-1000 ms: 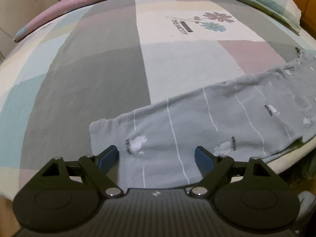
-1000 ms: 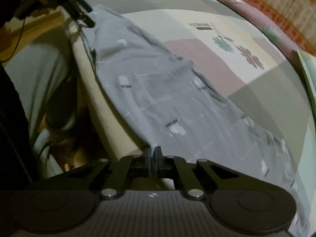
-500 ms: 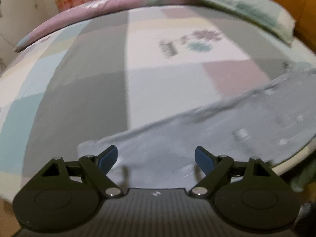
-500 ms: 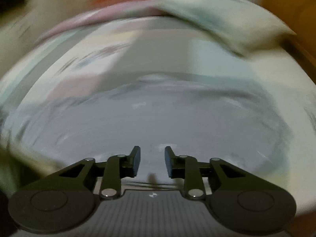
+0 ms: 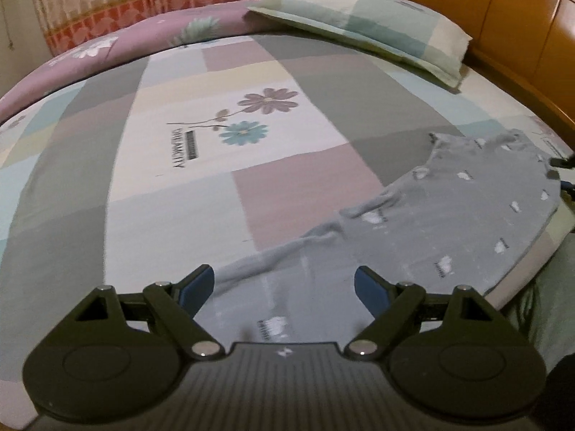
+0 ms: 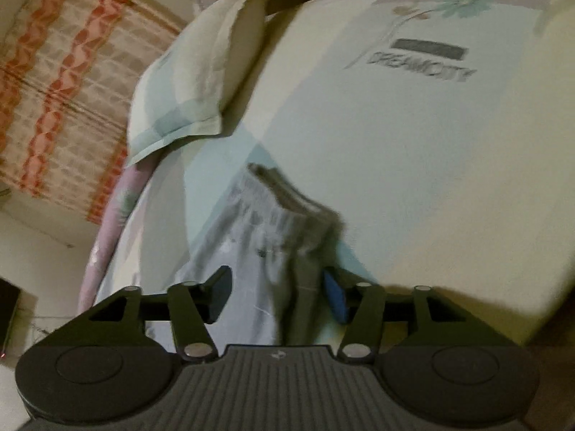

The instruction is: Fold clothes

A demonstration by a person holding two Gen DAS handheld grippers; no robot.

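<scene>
Grey cotton with small white prints, the trousers (image 5: 449, 222) lie stretched along the near edge of the bed (image 5: 172, 194), reaching from under the left hand-held gripper (image 5: 284, 283) to the waistband end at the far right. A second ago the right hand-held gripper (image 6: 276, 294) was pinched shut on the cloth at the bed's edge; now its jaws are opening, and the garment's bunched waistband (image 6: 287, 208) sits loosely between them with neither pad pressing on it. So the cloth has been let go. That view has also swung round sharply, from looking along the leg to facing the pillow (image 6: 201, 68) and curtain (image 6: 61, 72).

The left hand-held gripper is wide open and empty as before, hovering over the leg end, but its view has shifted so the trousers now trail off to the right, more rumpled along their upper edge than they were.

With both grips off, the garment appears laid out rather than folded; the next step is probably a fresh hold on each end to start the fold.
</scene>
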